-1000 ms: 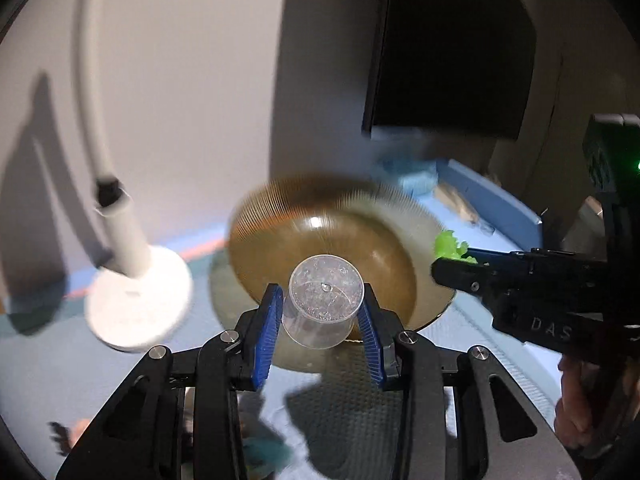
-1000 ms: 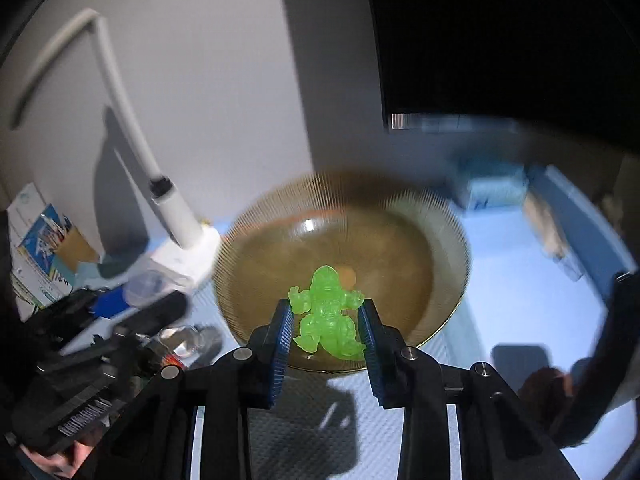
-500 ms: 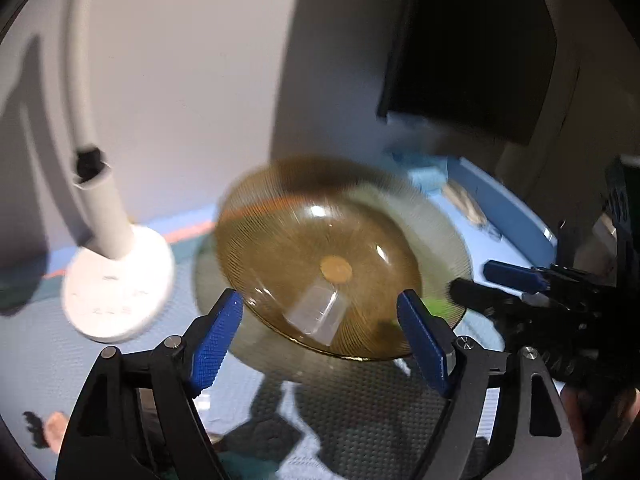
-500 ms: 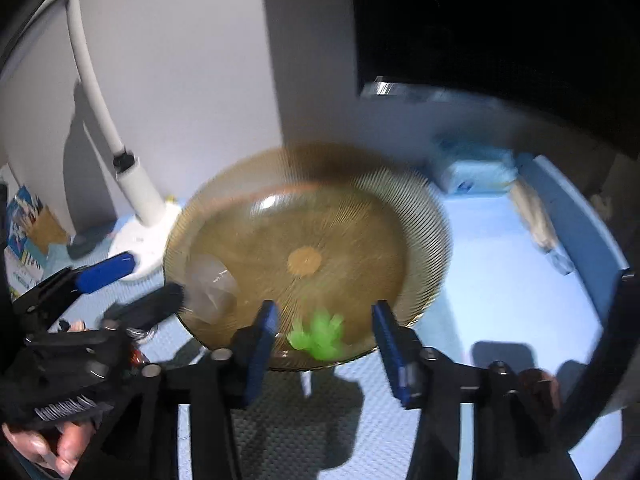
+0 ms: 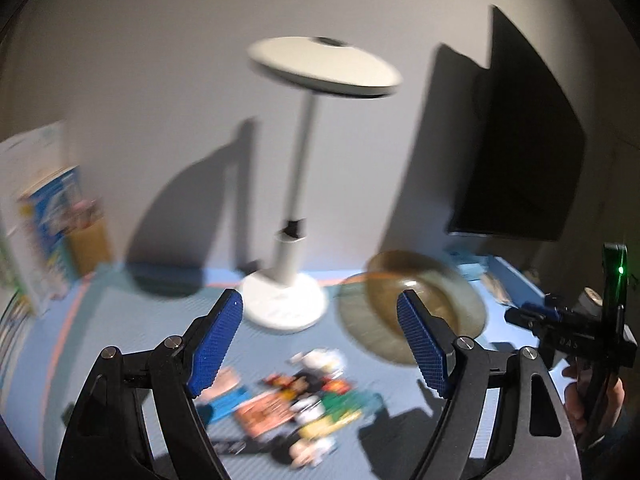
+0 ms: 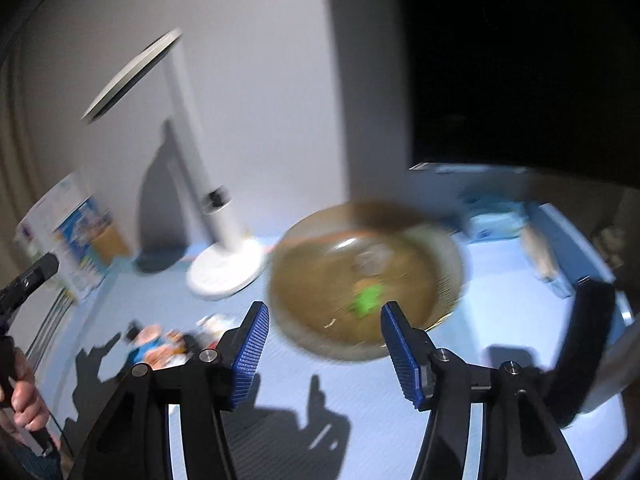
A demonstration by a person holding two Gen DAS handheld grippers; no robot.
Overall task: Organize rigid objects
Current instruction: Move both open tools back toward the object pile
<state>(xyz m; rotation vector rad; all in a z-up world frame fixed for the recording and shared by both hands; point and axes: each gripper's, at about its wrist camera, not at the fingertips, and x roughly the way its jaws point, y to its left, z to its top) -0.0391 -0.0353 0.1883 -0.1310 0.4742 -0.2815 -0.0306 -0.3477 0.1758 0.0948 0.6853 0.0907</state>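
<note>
My left gripper (image 5: pixel 320 344) stands wide, its blue ribbed pads (image 5: pixel 216 340) clear of everything and nothing between them. It looks out over open blue mat (image 5: pixel 132 320), with a loose heap of small coloured packets and toys (image 5: pixel 304 396) lying on the mat below and ahead of the pads, blurred beyond identifying piece by piece.

My right gripper (image 6: pixel 324 344) has its jaws opening, empty, above bare mat. Just beyond its pads sits the amber ribbed glass bowl (image 6: pixel 440 256). Inside the bowl lie the bright green plastic figure (image 6: pixel 366 298) on the near side and the small clear plastic cup (image 6: pixel 372 260) farther in; both are smeared by motion blur.

The white desk lamp with round base (image 5: pixel 282 300) stands just left of the bowl, near it; I cannot tell whether the two touch. A dark monitor (image 5: pixel 520 152) closes off the far right corner behind the bowl. A printed cardboard box (image 6: pixel 76 240) bounds the left edge against the wall. Free mat remains between the heap and the bowl.
</note>
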